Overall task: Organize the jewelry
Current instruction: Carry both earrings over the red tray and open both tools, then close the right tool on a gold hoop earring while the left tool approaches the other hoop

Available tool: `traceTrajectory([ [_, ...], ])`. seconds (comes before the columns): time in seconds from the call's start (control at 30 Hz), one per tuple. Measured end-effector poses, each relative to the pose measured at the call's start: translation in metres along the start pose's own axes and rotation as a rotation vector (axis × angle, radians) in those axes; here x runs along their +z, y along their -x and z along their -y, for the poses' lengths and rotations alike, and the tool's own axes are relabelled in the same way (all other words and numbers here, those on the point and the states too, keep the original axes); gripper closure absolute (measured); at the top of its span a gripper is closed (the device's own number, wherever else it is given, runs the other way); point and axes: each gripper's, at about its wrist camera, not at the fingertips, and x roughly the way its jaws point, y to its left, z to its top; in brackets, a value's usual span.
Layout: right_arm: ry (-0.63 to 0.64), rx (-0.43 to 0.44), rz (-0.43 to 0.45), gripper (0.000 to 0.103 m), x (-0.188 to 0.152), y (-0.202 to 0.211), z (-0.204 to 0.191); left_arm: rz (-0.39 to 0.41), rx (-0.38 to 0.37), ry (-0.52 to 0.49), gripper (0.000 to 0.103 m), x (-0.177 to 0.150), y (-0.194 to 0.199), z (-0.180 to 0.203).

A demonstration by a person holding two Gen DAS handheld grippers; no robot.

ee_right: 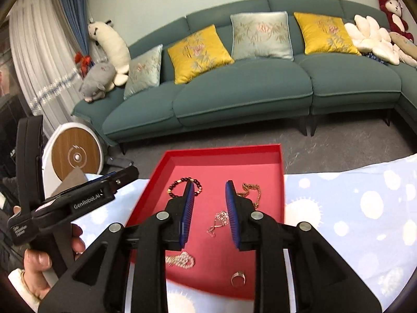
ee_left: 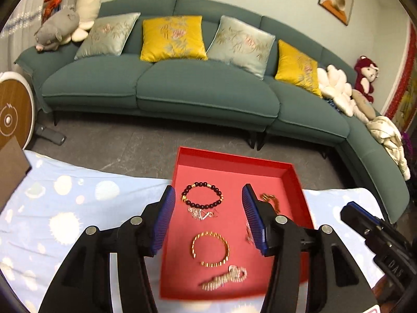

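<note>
A red tray [ee_left: 297, 182] lies on the blue patterned cloth and holds jewelry. In the left wrist view I see a dark bead bracelet [ee_left: 202, 194], a gold bangle [ee_left: 210, 251], a silver chain [ee_left: 224, 277] and a gold chain [ee_left: 271, 200]. My left gripper [ee_left: 207, 215] is open and empty above the tray. In the right wrist view the tray [ee_right: 161, 172] holds a snowflake pendant [ee_right: 219, 221], a ring [ee_right: 238, 278], the bead bracelet [ee_right: 177, 186] and the gold chain [ee_right: 251, 190]. My right gripper [ee_right: 209, 210] is open and empty above the pendant.
A teal sofa [ee_left: 156, 88] with cushions and plush toys stands behind, across grey floor. A round wooden-faced device [ee_right: 75, 156] stands at the left. The table is covered by the blue cloth [ee_right: 351, 208]. A brown card [ee_left: 10, 167] lies at the table's left.
</note>
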Motion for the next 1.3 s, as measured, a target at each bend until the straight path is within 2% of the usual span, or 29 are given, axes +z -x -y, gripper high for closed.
traceTrajectory([
  [0.17,0.095,-0.007,-0.002,0.078,-0.030,0.081,-0.015,-0.003,0.009,-0.065,0.051,-0.033,0.072,0.000],
  [0.33,0.084,0.001,-0.092,0.078,-0.095,0.125,-0.022,-0.053,0.009,-0.053,0.051,-0.089,0.117,-0.004],
  [0.5,0.009,0.009,-0.228,0.078,-0.160,0.118,-0.022,-0.106,0.025,-0.034,0.051,-0.149,0.133,-0.006],
  [0.6,0.082,-0.025,-0.266,0.078,-0.186,0.106,-0.035,-0.124,0.018,-0.010,0.051,-0.175,0.130,-0.010],
  [0.67,0.135,-0.027,-0.277,0.078,-0.199,0.099,-0.044,-0.166,-0.003,-0.021,0.051,-0.191,0.123,-0.009],
  [0.87,0.210,-0.033,-0.320,0.078,-0.218,0.074,-0.058,-0.180,-0.002,-0.155,0.051,-0.216,0.112,0.009],
  [0.97,0.248,-0.048,-0.325,0.078,-0.223,0.068,-0.062,-0.197,-0.021,-0.174,0.051,-0.222,0.108,0.012],
  [1.3,0.213,-0.080,-0.315,0.078,-0.220,0.065,-0.047,-0.227,-0.038,-0.211,0.051,-0.233,0.096,0.025],
])
